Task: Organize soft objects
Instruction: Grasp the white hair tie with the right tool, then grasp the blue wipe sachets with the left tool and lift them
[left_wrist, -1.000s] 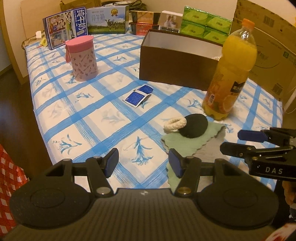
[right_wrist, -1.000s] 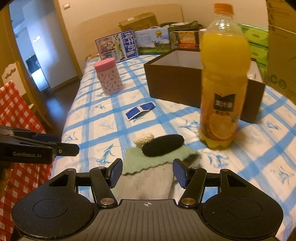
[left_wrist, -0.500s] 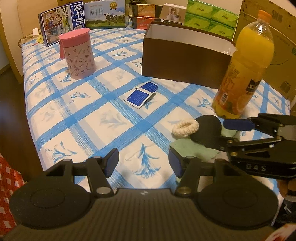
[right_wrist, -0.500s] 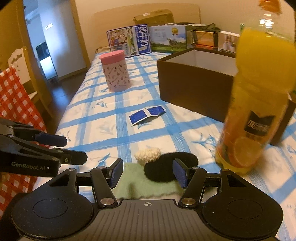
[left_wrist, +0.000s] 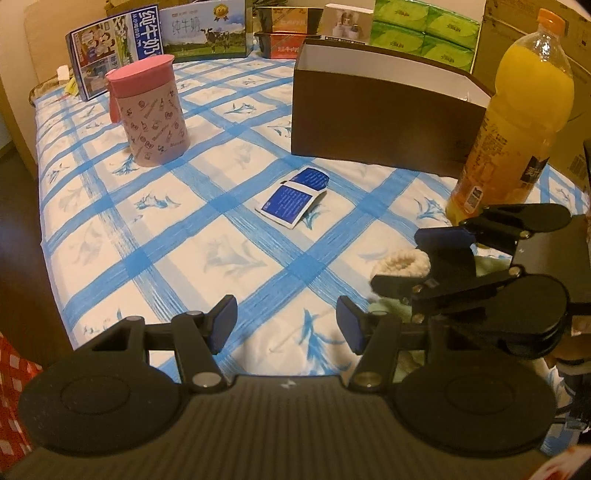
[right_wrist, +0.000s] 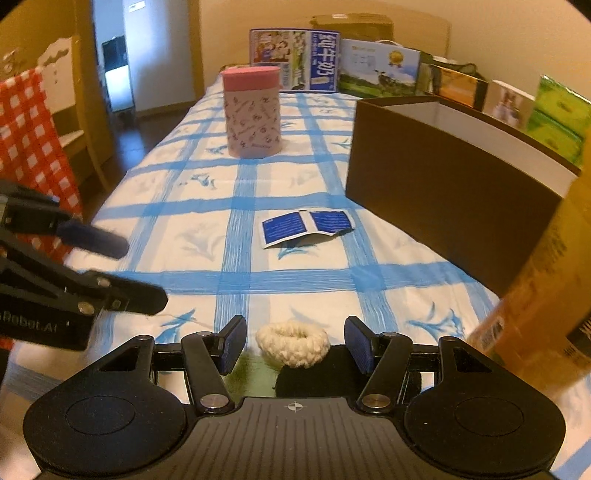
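Right gripper (right_wrist: 295, 349): jaws apart and holding nothing; it has come forward and lower since a second ago, so its fingers now stand either side of the cream scrunchie without touching it.
Left gripper (left_wrist: 286, 325): jaws apart over bare tablecloth, nothing between them; it has also eased forward, and the right gripper now crosses closer in front of its right finger.
Cream scrunchie (right_wrist: 292, 344): lies on the table, against the black soft pad, at the edge of the green cloth.
Black soft pad (right_wrist: 332, 373): earlier seen whole beyond the fingers, now mostly hidden under the right gripper.
Green cloth (right_wrist: 255, 376): a second ago a wide patch, now only a strip shows between the fingers.
Brown box (left_wrist: 384, 129): open-topped, well beyond the soft things, unmoved.
Juice bottle (left_wrist: 513, 122): upright just beside the box; in the right wrist view it has slid to the right edge and blurred.
Pink canister (left_wrist: 149, 110): upright, far left, unchanged.
Blue packet (left_wrist: 295, 195): flat on the table (left_wrist: 147, 229) between canister and box, unchanged.
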